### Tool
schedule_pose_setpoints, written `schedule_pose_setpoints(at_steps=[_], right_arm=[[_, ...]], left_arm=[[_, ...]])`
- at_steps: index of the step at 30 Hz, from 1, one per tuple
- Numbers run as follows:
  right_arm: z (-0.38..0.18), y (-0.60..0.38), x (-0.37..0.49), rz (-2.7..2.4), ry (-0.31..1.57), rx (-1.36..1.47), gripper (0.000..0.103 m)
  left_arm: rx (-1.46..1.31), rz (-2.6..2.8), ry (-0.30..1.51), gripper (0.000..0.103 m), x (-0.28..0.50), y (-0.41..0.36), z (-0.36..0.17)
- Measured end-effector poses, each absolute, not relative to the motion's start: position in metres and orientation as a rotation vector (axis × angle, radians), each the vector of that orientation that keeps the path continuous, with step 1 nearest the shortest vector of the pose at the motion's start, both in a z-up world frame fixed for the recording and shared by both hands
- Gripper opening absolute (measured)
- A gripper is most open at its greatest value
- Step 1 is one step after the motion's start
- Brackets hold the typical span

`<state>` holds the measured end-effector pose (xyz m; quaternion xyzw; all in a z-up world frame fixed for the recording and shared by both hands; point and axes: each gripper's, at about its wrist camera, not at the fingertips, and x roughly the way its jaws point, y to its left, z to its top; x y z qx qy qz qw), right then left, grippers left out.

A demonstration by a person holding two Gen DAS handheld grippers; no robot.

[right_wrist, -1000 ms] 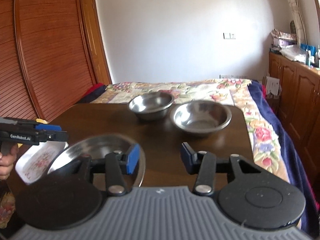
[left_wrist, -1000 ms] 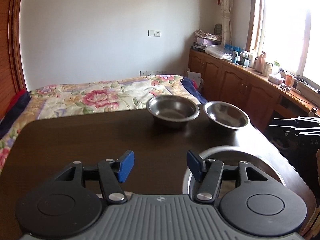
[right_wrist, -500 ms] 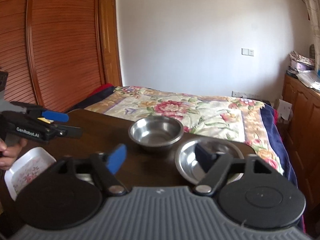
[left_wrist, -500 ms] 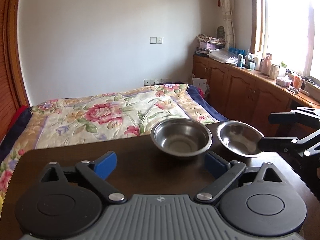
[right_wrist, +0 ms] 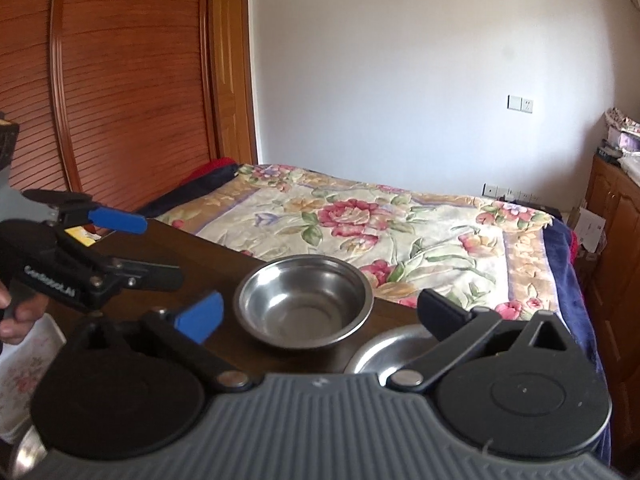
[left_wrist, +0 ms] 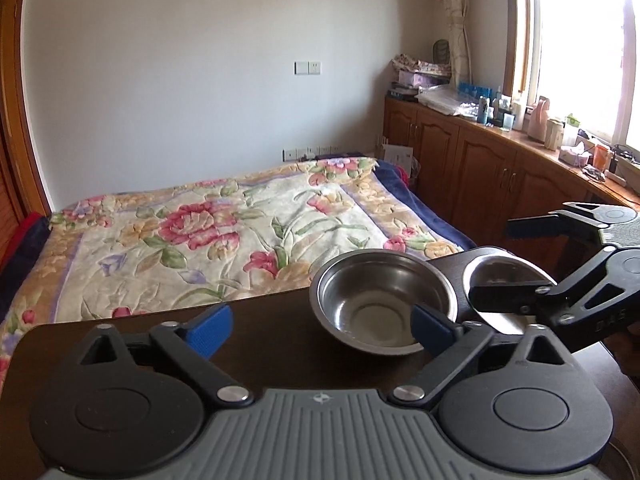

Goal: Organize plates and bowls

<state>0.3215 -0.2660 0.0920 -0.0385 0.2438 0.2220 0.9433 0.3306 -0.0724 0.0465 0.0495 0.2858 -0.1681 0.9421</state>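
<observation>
Two round stainless-steel bowls sit near the far edge of the dark, glossy wooden worktop (left_wrist: 280,320). The deeper bowl (left_wrist: 384,306) has a rolled rim, a flat circular base and a brushed, softly reflective inside; nothing lies in it. Just beside it, toward the cabinets, the shallower steel bowl (left_wrist: 500,276) is wider and flatter, and what shows of its inside looks bare, though the right tool (left_wrist: 508,260) hides much of it. That tool reaches over the shallow bowl with its black fingers spread wide, gripping nothing. The left tool (left_wrist: 322,332) is spread wide too, its ribbed blue pads apart with the deeper bowl's near rim just ahead of its right pad, and it holds nothing. In the right wrist view a white rectangular dish (right_wrist: 24,376) with a pink flower print rests at the worktop's left edge, partly hidden. Beyond the worktop lies a bed (left_wrist: 224,236) under a plush, embossed floral blanket.
</observation>
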Motion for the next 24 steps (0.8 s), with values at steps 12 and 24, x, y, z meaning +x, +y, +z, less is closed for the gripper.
schedule_pose_setpoints(at_steps=[12, 24], right_arm=[[0.071, -0.253, 0.370, 0.479, 0.612, -0.078, 0.074], [0.057, -0.248, 0.383, 0.446, 0.691, -0.088, 0.054]], left_arm=[[0.112, -0.365, 0.661, 0.091, 0.370, -0.083, 0.021], [0.069, -0.395, 0.737, 0.069, 0.387, -0.086, 0.005]])
